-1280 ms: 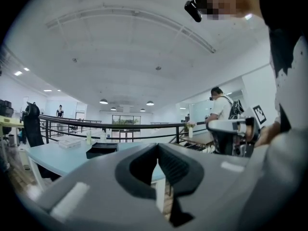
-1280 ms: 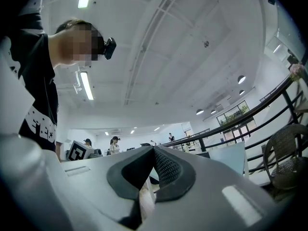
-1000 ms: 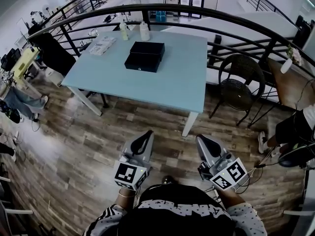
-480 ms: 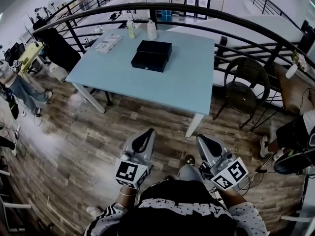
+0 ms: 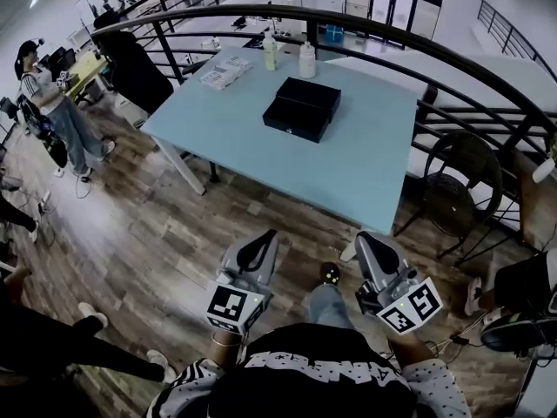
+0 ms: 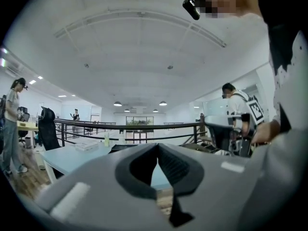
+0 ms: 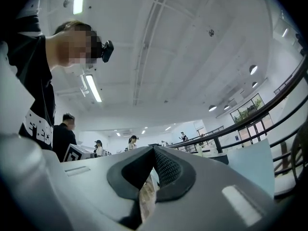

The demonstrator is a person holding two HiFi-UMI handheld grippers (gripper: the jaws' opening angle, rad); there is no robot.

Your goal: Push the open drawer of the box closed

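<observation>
A black box (image 5: 303, 107) lies on the light-blue table (image 5: 348, 164) in the head view, its drawer pulled out toward the near side with a small knob on its front. Both grippers hang low over the wooden floor, well short of the table. My left gripper (image 5: 261, 244) is shut with nothing in it, and its tips meet in the left gripper view (image 6: 157, 145). My right gripper (image 5: 365, 240) is shut and empty too, tips touching in the right gripper view (image 7: 153, 149). The box shows as a dark sliver (image 6: 126, 147) beyond the left jaws.
Two bottles (image 5: 306, 60) and a white packet (image 5: 224, 73) stand at the table's far edge. A black railing (image 5: 261, 14) curves behind the table. A wicker chair (image 5: 459, 190) sits at the right. People stand at the left (image 5: 52, 111), and my own foot (image 5: 329, 273) shows between the grippers.
The view has shifted: table and box now sit further right and nearer. My foot has stepped forward between the grippers. Both grippers stay shut.
</observation>
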